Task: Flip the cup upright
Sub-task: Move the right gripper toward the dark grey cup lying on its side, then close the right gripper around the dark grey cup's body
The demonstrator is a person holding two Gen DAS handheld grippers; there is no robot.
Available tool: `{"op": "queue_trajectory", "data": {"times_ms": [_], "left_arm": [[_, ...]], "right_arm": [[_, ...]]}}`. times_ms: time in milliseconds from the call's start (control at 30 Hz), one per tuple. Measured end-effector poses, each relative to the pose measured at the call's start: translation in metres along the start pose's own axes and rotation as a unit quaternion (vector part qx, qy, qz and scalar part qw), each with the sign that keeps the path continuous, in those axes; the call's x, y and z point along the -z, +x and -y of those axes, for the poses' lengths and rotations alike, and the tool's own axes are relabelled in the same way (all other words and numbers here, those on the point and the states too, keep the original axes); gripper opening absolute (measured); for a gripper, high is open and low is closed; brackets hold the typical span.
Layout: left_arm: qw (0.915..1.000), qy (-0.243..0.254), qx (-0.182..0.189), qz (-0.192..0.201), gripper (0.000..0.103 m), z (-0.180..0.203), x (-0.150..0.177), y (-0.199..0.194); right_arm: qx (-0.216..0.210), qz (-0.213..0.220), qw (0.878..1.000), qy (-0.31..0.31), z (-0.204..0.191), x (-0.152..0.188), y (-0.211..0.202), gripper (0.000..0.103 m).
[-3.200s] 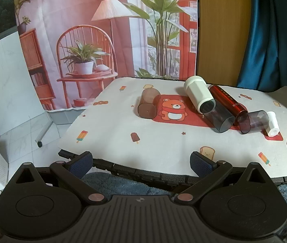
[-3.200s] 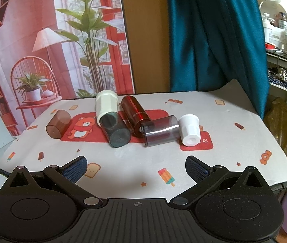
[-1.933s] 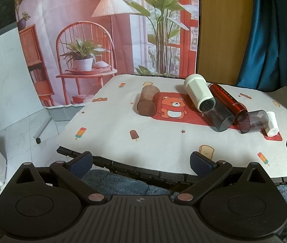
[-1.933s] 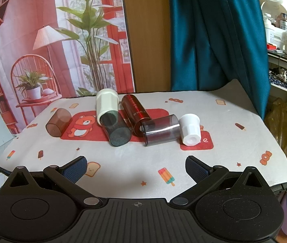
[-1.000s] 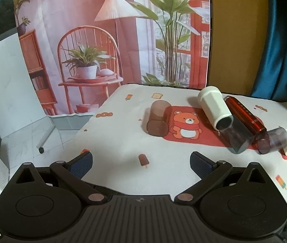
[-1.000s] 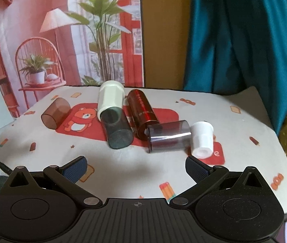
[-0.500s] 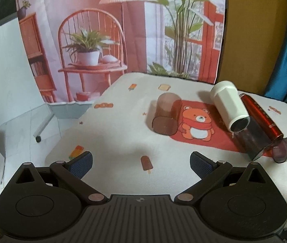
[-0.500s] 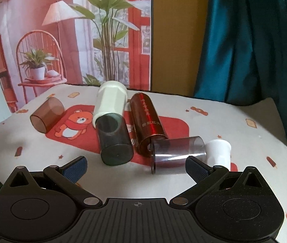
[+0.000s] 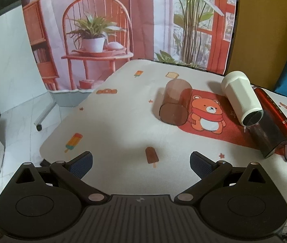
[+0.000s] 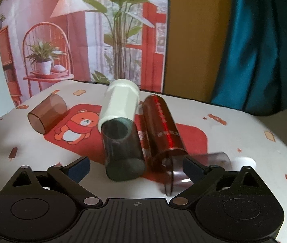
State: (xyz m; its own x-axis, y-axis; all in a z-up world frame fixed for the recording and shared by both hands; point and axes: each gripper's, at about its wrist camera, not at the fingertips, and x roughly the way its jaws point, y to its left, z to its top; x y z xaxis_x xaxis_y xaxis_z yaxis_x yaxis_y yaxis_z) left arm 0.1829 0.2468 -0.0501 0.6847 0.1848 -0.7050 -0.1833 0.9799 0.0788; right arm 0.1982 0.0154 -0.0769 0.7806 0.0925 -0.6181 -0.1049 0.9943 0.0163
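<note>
Several cups lie on their sides on the printed tablecloth (image 9: 123, 125). A brown translucent cup (image 9: 174, 106) lies by the bear picture, ahead of my open, empty left gripper (image 9: 141, 162); it also shows in the right wrist view (image 10: 47, 113). A white cup (image 10: 121, 103), a dark grey translucent cup (image 10: 123, 151) and a red cylinder (image 10: 162, 129) lie together. My right gripper (image 10: 136, 169) is open and empty, with the grey cup's near end between its fingers. A purple translucent cup (image 10: 200, 162) lies by the right finger, blurred.
A small white cup (image 10: 244, 161) lies on its side to the right of the purple one. A printed backdrop (image 9: 123, 20) hangs behind the table and a teal curtain (image 10: 265, 50) at the right. The table's left edge (image 9: 66, 117) drops to a tiled floor.
Both grippers have moved forward over the table toward the cups. The left has closed in on the brown cup, the right on the grey and purple cups. Both stay open.
</note>
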Motion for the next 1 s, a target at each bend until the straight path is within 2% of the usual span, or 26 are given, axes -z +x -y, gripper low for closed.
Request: {"op": "queue_trajectory", "data": {"times_ms": [133,233,433,533,667,733,1000], "left_arm": [[0.9998,-0.004,0.004,-0.017,0.103,0.001,0.008,0.007],[0.9996,-0.005,0.003,-0.027,0.103,0.000,0.014,0.011],[0.9994,-0.018,-0.002,-0.030,0.103,-0.007,0.018,0.014],[0.9991,-0.023,-0.002,-0.036,0.103,-0.009,0.020,0.016],[0.9988,-0.021,-0.001,-0.044,0.103,-0.007,0.022,0.020],[0.9987,-0.023,0.001,-0.046,0.103,-0.007,0.023,0.021],[0.9985,-0.018,0.002,-0.052,0.103,-0.004,0.029,0.025]], "right_arm": [[-0.009,-0.010,1.000,-0.003,-0.008,-0.006,0.020,0.089],[0.011,-0.028,0.999,-0.014,-0.017,-0.009,0.035,0.086],[0.016,-0.047,0.999,-0.020,-0.025,-0.011,0.055,0.083],[0.017,-0.067,0.998,-0.008,-0.023,-0.011,0.066,0.073],[0.017,-0.078,0.997,-0.003,-0.021,-0.009,0.074,0.070],[0.016,-0.085,0.996,-0.005,-0.023,-0.008,0.078,0.065],[0.018,-0.090,0.996,-0.003,-0.022,-0.006,0.079,0.063]]}}
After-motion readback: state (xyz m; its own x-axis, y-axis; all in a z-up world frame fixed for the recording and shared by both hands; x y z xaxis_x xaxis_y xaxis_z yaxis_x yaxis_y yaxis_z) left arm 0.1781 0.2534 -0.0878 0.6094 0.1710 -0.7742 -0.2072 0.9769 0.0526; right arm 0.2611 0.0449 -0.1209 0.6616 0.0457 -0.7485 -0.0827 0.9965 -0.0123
